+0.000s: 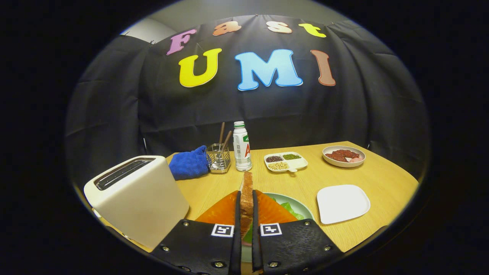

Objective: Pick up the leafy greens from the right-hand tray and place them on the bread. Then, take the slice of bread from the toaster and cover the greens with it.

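Between the fingers, the gripper (246, 225) is clamped on a bread slice (246, 198) held on edge, both fingers pressing its faces. Below it, the leafy greens (291, 209) lie on a green plate (301, 204); the bread under them is hidden by the fingers. Toaster (137, 196) stands just left, slots looking empty; white tray (342, 203) to the right is bare. Judging by this, it's the covering step: the slice needs tipping flat and lowering onto the greens. Gripper is pitched slightly down over the plate.
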